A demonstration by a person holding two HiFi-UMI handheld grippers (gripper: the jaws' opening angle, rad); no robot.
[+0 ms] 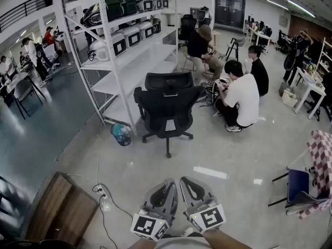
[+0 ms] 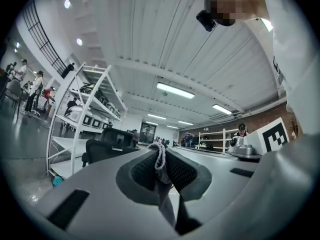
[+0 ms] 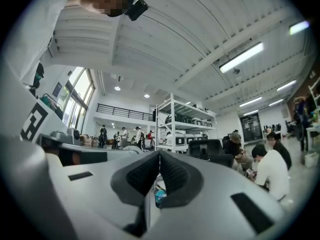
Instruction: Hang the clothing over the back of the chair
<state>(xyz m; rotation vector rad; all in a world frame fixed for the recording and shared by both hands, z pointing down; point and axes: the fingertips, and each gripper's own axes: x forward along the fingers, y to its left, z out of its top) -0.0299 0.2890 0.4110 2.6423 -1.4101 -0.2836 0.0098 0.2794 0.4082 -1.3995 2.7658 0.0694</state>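
Observation:
The black office chair (image 1: 166,105) stands a few steps ahead on the pale floor, its back turned to me; it also shows small in the left gripper view (image 2: 112,141) and the right gripper view (image 3: 212,149). Both grippers are held side by side low in the head view. My left gripper (image 1: 167,187) (image 2: 160,151) is shut on a fold of grey clothing (image 2: 161,166), which sticks up between the pads and hangs below them. My right gripper (image 1: 189,184) (image 3: 159,159) has its pads together, and no cloth shows between them.
A white shelving rack (image 1: 129,51) with appliances stands left of the chair, with a teal object (image 1: 122,134) at its foot. Several people (image 1: 244,95) sit right of the chair. A power strip with cables (image 1: 104,193) and a wooden tabletop (image 1: 62,211) lie near left. A checked cloth (image 1: 321,160) drapes a blue chair (image 1: 298,185) at right.

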